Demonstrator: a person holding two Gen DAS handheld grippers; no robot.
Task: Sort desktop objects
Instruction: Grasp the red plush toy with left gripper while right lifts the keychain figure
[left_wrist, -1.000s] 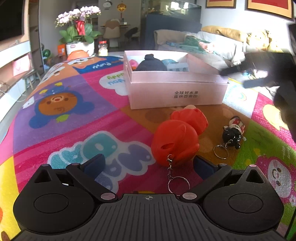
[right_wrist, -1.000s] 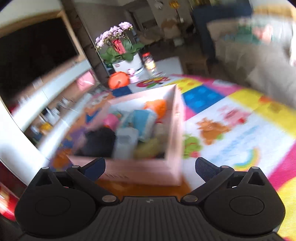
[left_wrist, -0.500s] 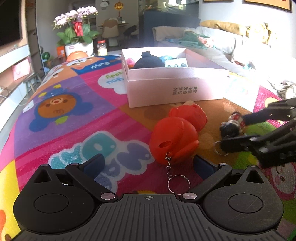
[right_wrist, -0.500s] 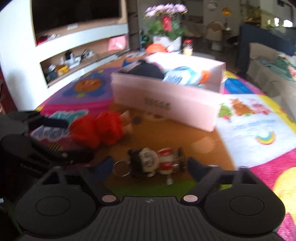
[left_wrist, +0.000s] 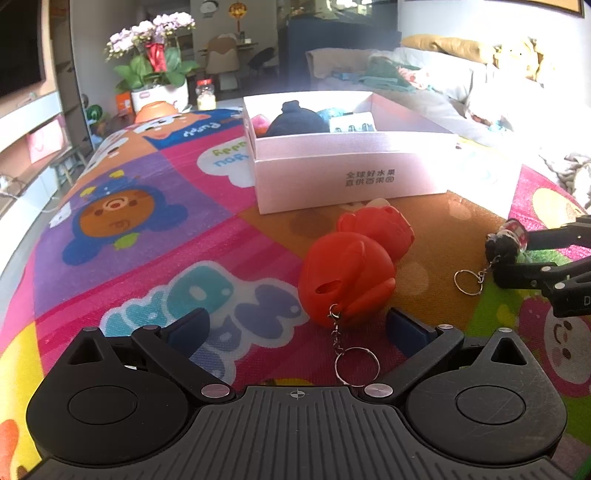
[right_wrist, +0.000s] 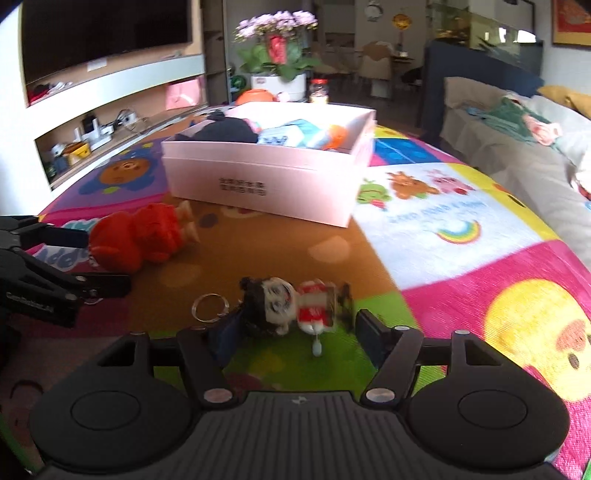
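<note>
Find the right gripper (right_wrist: 295, 332) nearest in its own view, jaws at a middling spread and just now opening further. Note the doll (right_wrist: 291, 302) lying on its side between them, on the mat (right_wrist: 461, 280). Read the left pad as possibly touching the hair (blurred there) and the right pad as clear of the feet. Treat as not gripped.

Expect a light, hard, small figure, with a thin chain and ring (right_wrist: 208, 306) trailing to the left. Take hold across the head or body, never by the ring, to avoid swing and slip. Close gently, allowing for brittle small parts.

Find the left gripper (left_wrist: 295, 328) spread wide, holding nothing, with the red toy (left_wrist: 347, 273) just ahead on the mat, near the right pad. Expect a light, rounded, probably hollow shell. Take it across the widest part.

Further off, locate the box (left_wrist: 351, 177), open-topped, already holding several items, just behind the red toy.

Use the right wrist view for the doll's face, striped body and pad clearance. Use the left wrist view for the doll seen side-on between both right fingers, and for the red toy's own chain and ring, not made out in the other view.
</note>
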